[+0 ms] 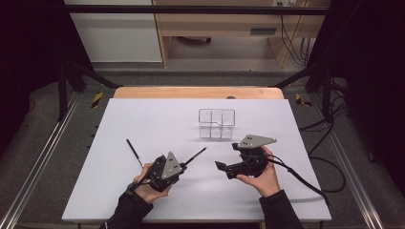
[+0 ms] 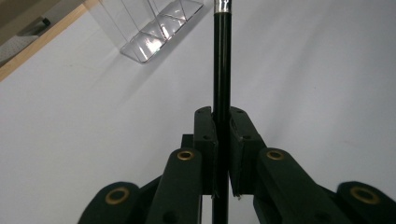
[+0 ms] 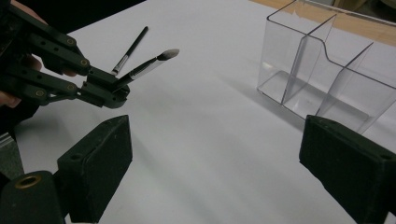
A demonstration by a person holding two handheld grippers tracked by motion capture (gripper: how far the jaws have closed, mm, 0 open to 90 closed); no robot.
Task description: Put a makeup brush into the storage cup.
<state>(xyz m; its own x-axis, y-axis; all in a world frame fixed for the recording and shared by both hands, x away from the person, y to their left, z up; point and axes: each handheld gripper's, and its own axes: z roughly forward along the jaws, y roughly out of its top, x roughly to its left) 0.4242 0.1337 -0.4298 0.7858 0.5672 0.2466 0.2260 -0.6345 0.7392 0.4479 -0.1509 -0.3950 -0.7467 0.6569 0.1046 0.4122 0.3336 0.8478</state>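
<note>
Your left gripper (image 1: 184,164) is clamped tight on a brush (image 1: 195,155), jaws closed on the black handle well back from the silver ferrule, bristle end pointing forward and held off the table (image 1: 143,119). In the left gripper view the handle (image 2: 221,70) runs straight up between the pads, so the grip looks centred and true. Your right gripper (image 1: 220,166) stands wide open with nothing in it, just right of the left one and aimed across toward it.

The step in hand looks like carrying this brush to the organizer (image 1: 217,123), which sits well ahead, near the far middle of the table. Keep the squeeze steady; the handle is thin and smooth and could pivot if you relax. Lift a little higher before you travel, so the tip passes over the clear rim. Tilt the brush upright over one compartment, lower it inside, and only then release. The clear walls are hard to judge, so watch the dividers.

A second brush (image 1: 134,152) lies flat on the table left of your left hand (image 1: 148,188), for later.
</note>
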